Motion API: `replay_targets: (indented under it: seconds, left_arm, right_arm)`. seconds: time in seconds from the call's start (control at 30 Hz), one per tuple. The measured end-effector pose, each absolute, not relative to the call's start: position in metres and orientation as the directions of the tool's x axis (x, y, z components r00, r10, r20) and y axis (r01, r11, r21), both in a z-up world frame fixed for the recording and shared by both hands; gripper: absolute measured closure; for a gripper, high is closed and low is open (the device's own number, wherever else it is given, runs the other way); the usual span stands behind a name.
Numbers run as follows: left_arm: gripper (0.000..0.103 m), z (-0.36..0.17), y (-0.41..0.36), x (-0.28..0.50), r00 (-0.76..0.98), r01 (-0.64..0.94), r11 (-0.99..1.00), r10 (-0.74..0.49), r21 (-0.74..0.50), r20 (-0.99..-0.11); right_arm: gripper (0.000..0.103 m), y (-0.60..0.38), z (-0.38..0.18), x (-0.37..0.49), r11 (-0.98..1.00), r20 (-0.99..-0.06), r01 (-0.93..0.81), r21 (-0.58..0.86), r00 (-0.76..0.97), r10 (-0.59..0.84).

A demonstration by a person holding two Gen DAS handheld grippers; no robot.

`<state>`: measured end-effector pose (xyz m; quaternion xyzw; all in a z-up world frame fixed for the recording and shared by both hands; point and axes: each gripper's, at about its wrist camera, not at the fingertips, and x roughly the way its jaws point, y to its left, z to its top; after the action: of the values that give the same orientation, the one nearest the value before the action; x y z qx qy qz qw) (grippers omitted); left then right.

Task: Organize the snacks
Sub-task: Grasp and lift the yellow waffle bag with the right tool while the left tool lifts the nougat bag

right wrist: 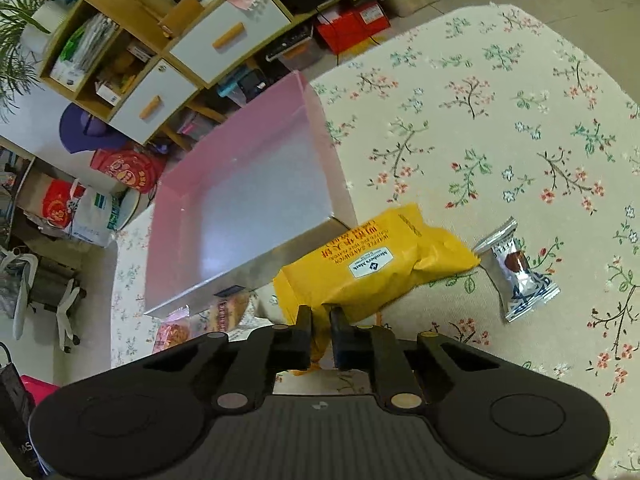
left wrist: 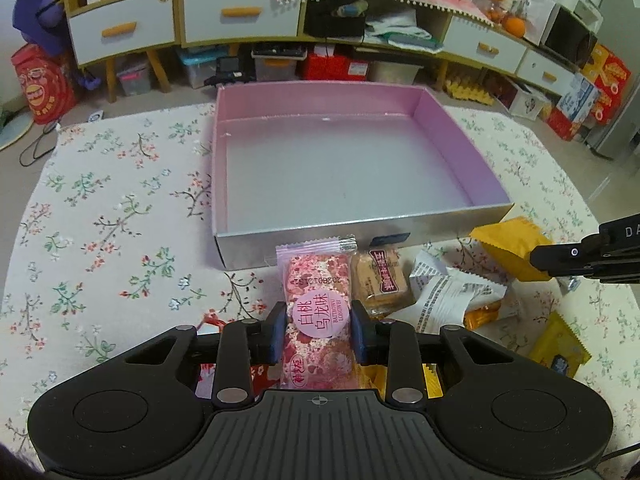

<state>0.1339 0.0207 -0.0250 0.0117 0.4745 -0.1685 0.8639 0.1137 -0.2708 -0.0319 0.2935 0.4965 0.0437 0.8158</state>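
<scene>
My left tongs [left wrist: 319, 336] squeeze the pink snack bar [left wrist: 318, 312]; my right tongs [right wrist: 320, 336] pinch the yellow waffle pack [right wrist: 376, 268]. Both sit just before the empty pink box [left wrist: 460, 148]. Next, I think, I lift them in.

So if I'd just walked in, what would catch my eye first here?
Probably the big shallow pink box, empty, at the middle of the flowered tablecloth. Right in front of it, the left gripper is clamped on a pink speckled snack bar. To its right, the right gripper has pinched the edge of a bright yellow waffle packet.
</scene>
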Motion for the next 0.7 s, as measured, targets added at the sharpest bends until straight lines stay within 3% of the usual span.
replay_targets:
  seconds: [0.3,0.47,0.57,0.6,0.67,0.7]
  left_arm:
    - [0.074,-0.017,0.027,0.126,0.509,0.295,0.945,-0.281,-0.142,-0.814]
    - [0.074,-0.019,0.026,0.122,0.5,0.306,0.942,-0.282,-0.138,-0.819]
    - [0.074,-0.019,0.026,0.123,0.499,0.308,0.941,-0.285,-0.14,-0.818]
    - [0.074,-0.019,0.027,0.122,0.5,0.308,0.941,-0.285,-0.14,-0.818]
    - [0.074,-0.019,0.027,0.123,0.502,0.309,0.941,-0.286,-0.139,-0.816]
    - [0.074,-0.019,0.026,0.124,0.503,0.31,0.94,-0.287,-0.139,-0.815]
  right_arm:
    - [0.103,-0.274,-0.026,0.108,0.838,-0.802,0.229,0.496,0.49,0.341]
    - [0.103,-0.278,-0.028,0.105,0.901,-0.88,0.244,0.359,0.408,0.241]
    - [0.103,-0.293,-0.031,0.101,0.887,-0.892,0.304,0.348,0.4,0.213]
    - [0.097,-0.298,-0.03,0.1,0.876,-0.886,0.319,0.361,0.411,0.215]
    - [0.068,-0.304,-0.027,0.1,0.852,-0.869,0.347,0.393,0.442,0.222]
    - [0.067,-0.305,-0.027,0.101,0.846,-0.864,0.351,0.402,0.452,0.223]
